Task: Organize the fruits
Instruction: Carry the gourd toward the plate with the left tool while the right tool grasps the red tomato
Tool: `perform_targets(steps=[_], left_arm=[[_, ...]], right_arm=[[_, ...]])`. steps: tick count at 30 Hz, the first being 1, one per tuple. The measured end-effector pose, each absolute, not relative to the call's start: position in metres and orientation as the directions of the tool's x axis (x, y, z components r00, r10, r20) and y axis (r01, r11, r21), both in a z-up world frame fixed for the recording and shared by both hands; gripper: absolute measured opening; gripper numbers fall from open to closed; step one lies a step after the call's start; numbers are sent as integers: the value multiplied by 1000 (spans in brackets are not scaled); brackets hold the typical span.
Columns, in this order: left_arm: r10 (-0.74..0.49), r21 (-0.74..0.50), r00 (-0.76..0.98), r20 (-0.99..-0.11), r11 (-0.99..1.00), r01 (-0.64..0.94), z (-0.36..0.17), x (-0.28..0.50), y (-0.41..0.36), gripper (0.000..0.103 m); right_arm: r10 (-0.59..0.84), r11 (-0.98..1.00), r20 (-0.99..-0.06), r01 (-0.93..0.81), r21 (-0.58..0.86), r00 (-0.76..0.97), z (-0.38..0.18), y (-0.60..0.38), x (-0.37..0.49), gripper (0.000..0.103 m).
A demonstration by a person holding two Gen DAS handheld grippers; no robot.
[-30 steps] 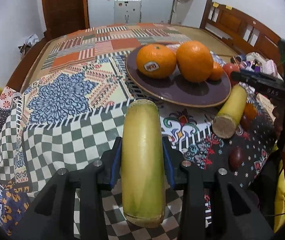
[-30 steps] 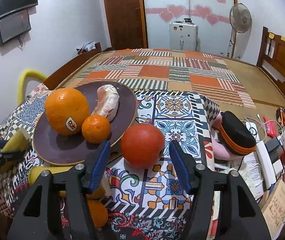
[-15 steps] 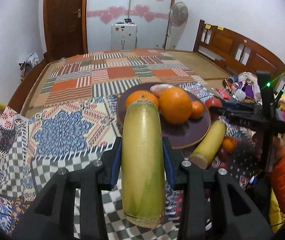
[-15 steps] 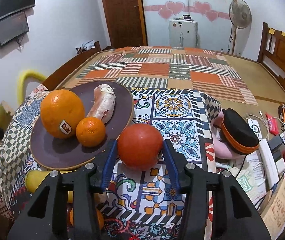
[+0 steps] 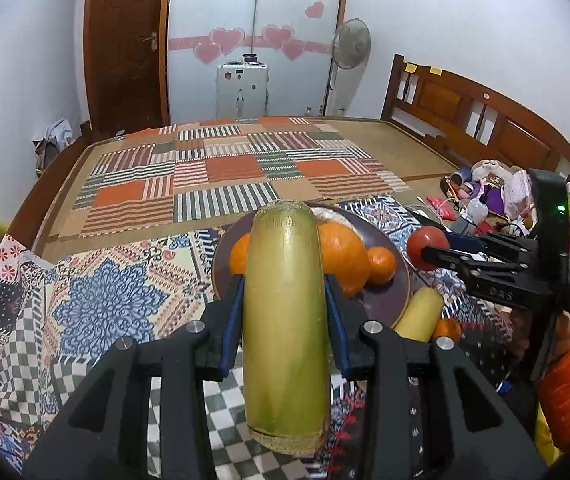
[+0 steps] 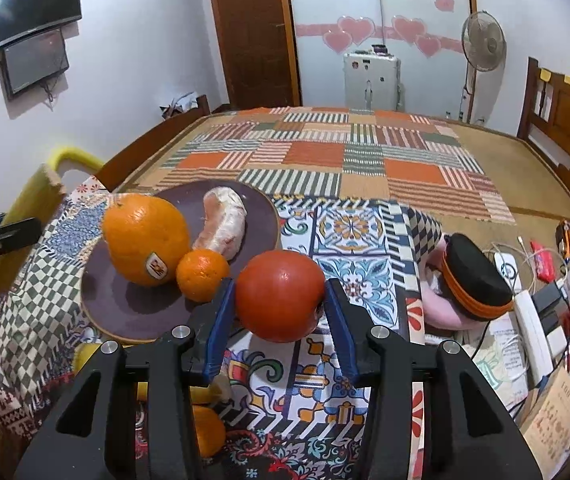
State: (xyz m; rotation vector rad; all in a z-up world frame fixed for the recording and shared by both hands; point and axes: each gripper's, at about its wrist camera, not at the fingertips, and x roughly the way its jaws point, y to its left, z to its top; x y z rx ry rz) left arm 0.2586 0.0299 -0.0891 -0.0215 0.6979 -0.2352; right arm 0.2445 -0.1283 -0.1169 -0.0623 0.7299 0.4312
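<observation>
While the left gripper point(image 5: 285, 312) pinches a yellow-green sugarcane piece point(image 5: 285, 328), the right gripper point(image 6: 281, 308) clamps a red tomato point(image 6: 281, 296) beside the plate point(image 6: 133, 312).

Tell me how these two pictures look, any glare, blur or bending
Left wrist view: dark corners, the headboard curves from fisheye, and a soft sheen runs down the yellow-green stalk in the left claw. Right wrist view: small glare spots on the red fruit in the right claw; the stalk at left looks smeared.
</observation>
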Motion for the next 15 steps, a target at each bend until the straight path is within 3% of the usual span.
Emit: perform_targets(steps=[7, 9, 15], left_arm=[[-230, -117, 741, -631, 972, 202, -93, 277, 21, 38], [-235, -126, 740, -630, 971, 201, -94, 282, 21, 38], [-223, -114, 733, -643, 974, 197, -104, 295, 14, 38]], right_arm=[[396, 888, -630, -452, 80, 667, -107, -114, 237, 39], [412, 879, -620, -470, 78, 668, -104, -110, 233, 30], [406, 867, -644, -495, 48, 648, -111, -97, 239, 30]])
